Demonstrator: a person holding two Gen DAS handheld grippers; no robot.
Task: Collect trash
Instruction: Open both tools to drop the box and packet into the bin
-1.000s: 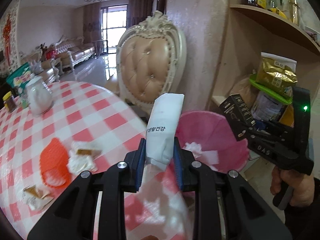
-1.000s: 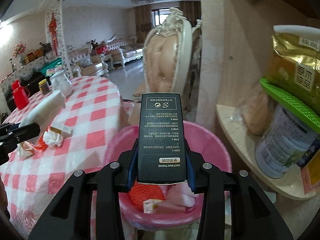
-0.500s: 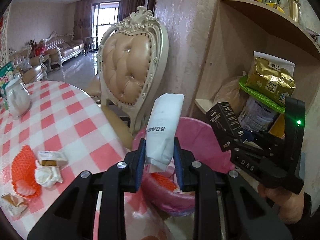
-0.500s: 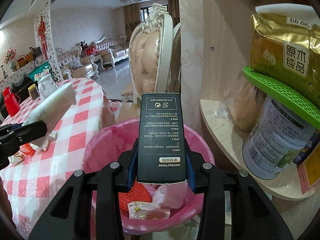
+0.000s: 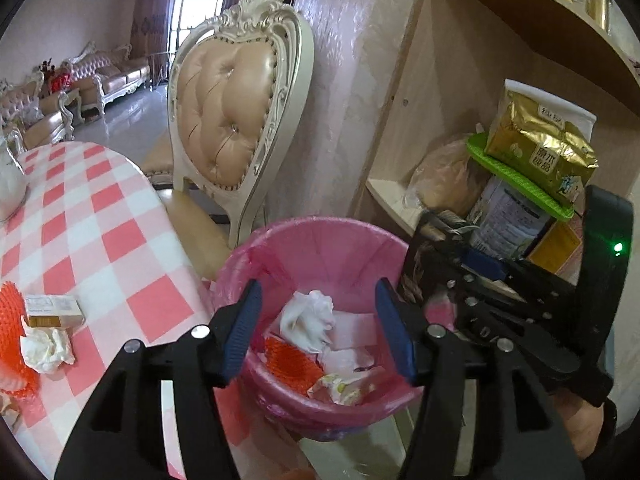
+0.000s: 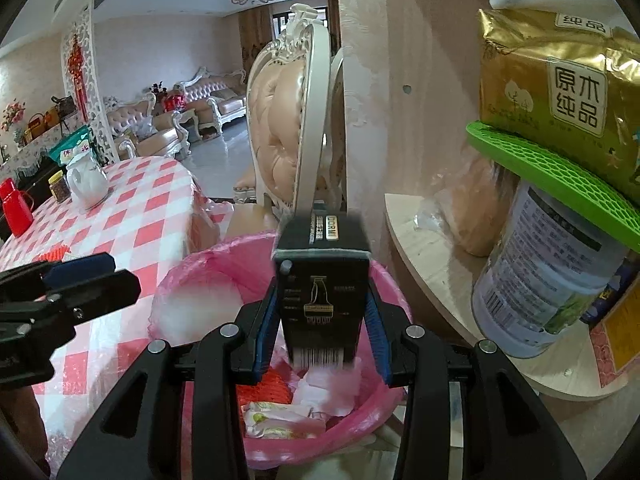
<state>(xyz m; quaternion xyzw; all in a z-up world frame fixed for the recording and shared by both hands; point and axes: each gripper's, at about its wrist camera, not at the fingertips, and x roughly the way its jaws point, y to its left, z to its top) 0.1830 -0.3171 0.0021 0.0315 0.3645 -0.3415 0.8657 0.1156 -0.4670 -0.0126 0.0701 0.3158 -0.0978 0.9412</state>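
A pink-lined trash bin [image 5: 320, 248] stands beside the table and holds tissue, orange netting and wrappers. My left gripper [image 5: 318, 330] is open and empty above the bin. In the right wrist view a blurred white packet [image 6: 200, 304] drops into the bin [image 6: 384, 280]. My right gripper [image 6: 322, 336] has its jaws spread; the black box [image 6: 322, 304] between them is blurred and tipping down over the bin, seemingly slipping free. On the table lie a small box [image 5: 52, 310], a crumpled tissue [image 5: 46, 350] and orange netting [image 5: 10, 344].
A checked tablecloth [image 5: 92, 232] covers the table at left. A padded chair [image 5: 232, 120] stands behind the bin. A wooden shelf [image 6: 440, 248] at right holds a gold bag [image 6: 560, 92], a green mat [image 6: 560, 184] and a large tin [image 6: 544, 276].
My left gripper opened and let go of the white packet, which falls into the bin. My right gripper opened and the black box tips forward and down.
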